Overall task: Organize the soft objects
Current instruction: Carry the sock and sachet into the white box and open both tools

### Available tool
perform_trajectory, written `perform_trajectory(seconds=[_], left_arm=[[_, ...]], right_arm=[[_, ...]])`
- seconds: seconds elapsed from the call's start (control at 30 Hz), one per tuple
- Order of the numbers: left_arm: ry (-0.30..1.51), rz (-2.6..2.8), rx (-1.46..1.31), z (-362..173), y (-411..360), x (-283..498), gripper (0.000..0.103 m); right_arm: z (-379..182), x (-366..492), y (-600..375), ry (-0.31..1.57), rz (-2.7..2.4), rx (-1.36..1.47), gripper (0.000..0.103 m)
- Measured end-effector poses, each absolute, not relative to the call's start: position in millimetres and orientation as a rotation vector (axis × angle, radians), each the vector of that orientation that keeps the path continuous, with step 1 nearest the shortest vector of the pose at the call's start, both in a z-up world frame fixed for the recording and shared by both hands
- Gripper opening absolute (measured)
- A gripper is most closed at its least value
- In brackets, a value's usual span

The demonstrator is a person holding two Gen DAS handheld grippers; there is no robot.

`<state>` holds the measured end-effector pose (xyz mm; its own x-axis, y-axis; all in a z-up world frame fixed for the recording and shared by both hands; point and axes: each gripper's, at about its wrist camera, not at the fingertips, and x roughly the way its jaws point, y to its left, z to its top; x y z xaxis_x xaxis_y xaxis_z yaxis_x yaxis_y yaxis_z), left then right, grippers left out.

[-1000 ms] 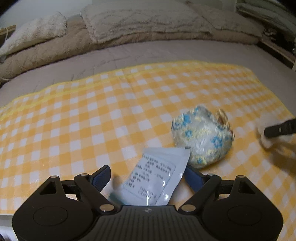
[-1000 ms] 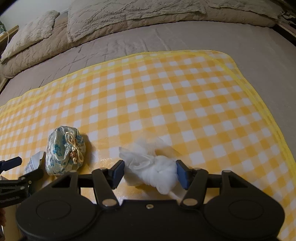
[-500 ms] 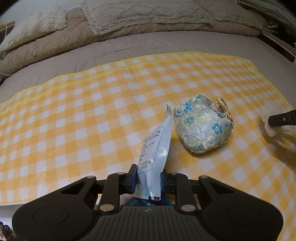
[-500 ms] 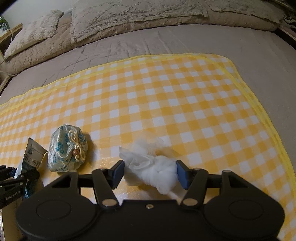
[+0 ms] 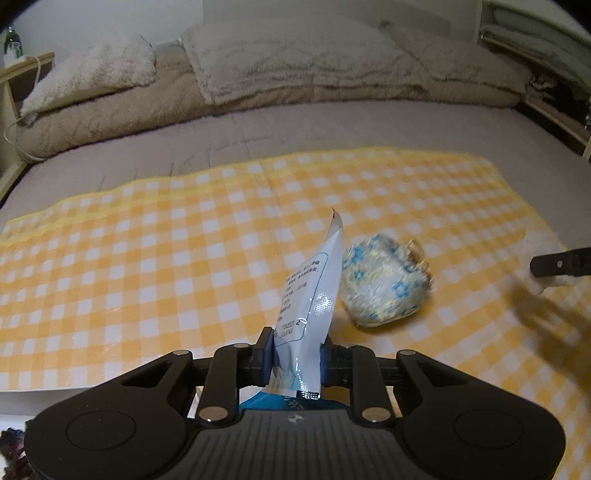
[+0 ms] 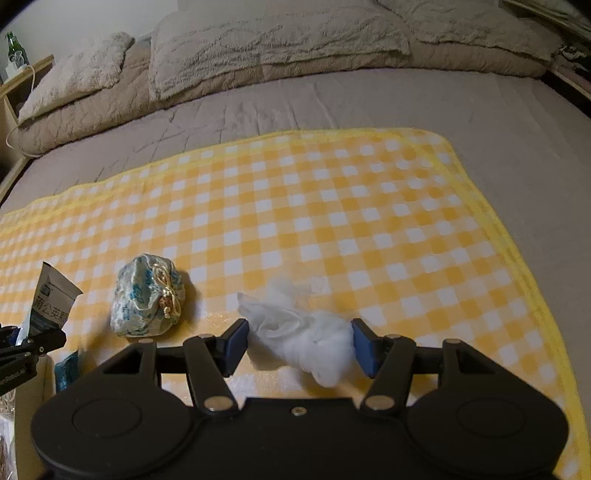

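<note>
My left gripper is shut on a white and blue plastic packet and holds it upright above the yellow checked cloth. The packet also shows at the left edge of the right wrist view. A floral drawstring pouch lies on the cloth just right of the packet; it also shows in the right wrist view. My right gripper is open, its jaws on either side of a white crumpled mesh bundle that lies on the cloth.
The cloth lies on a grey bed with beige pillows and a folded quilt at the head. A wooden nightstand with a green bottle stands at the far left. The cloth's right edge is near my right gripper.
My left gripper closed on the packet and lifted it upright off the cloth, rising further since. My right gripper has stayed open around the white bundle.
</note>
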<state>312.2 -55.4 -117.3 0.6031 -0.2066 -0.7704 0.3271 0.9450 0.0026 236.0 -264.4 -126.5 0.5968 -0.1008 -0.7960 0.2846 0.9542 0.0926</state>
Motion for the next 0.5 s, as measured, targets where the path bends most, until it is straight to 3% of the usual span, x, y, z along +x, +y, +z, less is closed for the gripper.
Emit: perform_trajectory(seconds=[0.5], left_arm=[[0.762,-0.268,0.116,-55,-33,249,0.024]], right_arm=[[-66,186,-240,0.734,-0.155,0.192,0.061]])
